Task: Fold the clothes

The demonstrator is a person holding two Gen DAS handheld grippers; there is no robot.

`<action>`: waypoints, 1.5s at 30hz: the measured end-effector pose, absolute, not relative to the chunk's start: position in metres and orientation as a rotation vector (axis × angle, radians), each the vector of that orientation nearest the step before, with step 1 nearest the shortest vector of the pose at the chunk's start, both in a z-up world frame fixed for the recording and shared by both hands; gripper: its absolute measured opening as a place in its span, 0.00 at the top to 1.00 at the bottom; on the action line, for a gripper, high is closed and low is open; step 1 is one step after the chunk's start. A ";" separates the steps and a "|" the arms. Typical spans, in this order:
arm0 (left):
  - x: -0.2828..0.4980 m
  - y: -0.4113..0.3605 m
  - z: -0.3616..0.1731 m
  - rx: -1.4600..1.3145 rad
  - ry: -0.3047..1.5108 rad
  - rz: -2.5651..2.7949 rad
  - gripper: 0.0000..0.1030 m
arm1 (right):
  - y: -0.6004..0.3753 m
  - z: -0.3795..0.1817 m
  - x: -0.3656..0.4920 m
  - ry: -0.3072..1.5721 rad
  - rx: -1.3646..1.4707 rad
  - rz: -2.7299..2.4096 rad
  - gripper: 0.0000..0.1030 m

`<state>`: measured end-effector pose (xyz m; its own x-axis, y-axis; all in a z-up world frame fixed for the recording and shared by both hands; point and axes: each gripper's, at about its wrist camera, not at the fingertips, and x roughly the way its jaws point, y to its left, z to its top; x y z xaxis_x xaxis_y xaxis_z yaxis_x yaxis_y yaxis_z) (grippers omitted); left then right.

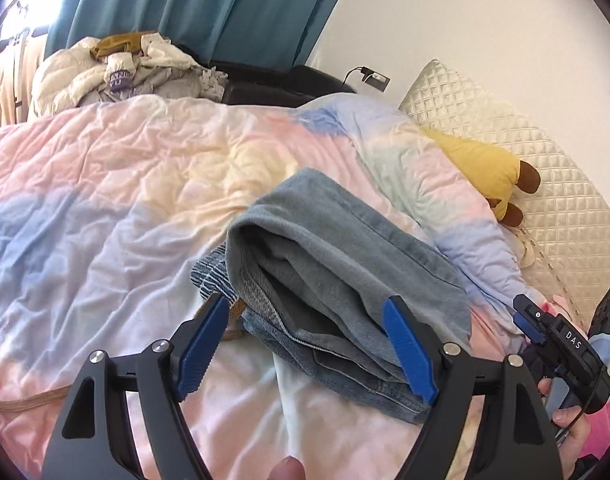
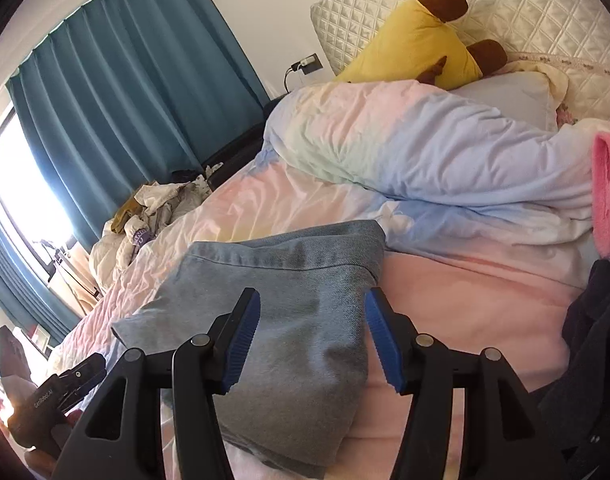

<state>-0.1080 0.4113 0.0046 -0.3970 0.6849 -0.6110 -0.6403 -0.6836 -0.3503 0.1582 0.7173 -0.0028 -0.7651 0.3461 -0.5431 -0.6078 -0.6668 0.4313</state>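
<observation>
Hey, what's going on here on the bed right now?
A person holding a two-finger gripper in each hand is folding clothes on a pastel quilted bedspread. A pair of blue denim jeans lies folded in a stack. The left gripper and right gripper both hover open at the jeans, gripping nothing.

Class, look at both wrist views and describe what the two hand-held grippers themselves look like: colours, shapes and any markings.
Each hand-held gripper, left and right, has black angular arms with triangular cut-outs and round silver pivot pins. The fingers carry blue ribbed pads. Seen from the left wrist view, the right unit's black body bears white letters "DAS" and blue trim. No sleeves are visible.
</observation>
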 end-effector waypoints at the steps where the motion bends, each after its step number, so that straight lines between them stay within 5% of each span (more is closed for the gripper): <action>1: -0.085 0.412 0.045 -0.942 -0.063 2.124 0.21 | 0.712 0.004 0.160 0.813 -0.573 2.402 0.46; 35: 0.016 0.264 0.138 -0.765 0.259 2.213 0.21 | 0.479 0.120 0.234 0.489 -0.666 2.529 0.46; 38: 0.025 0.251 0.139 -0.766 0.249 2.210 0.21 | 0.465 0.120 0.241 0.479 -0.663 2.528 0.41; 41: 0.031 0.237 0.138 -0.761 0.238 2.224 0.21 | 0.451 0.117 0.246 0.473 -0.672 2.513 0.23; 45: 0.031 0.229 0.131 -0.768 0.243 2.236 0.21 | 0.439 0.110 0.250 0.449 -0.676 2.485 0.22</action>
<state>0.0313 0.2294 0.1308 -0.5417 0.5946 -0.5942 -0.7084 -0.7034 -0.0581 0.2497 0.4388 0.1101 -0.7393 0.3957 -0.5449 -0.5613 -0.8091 0.1740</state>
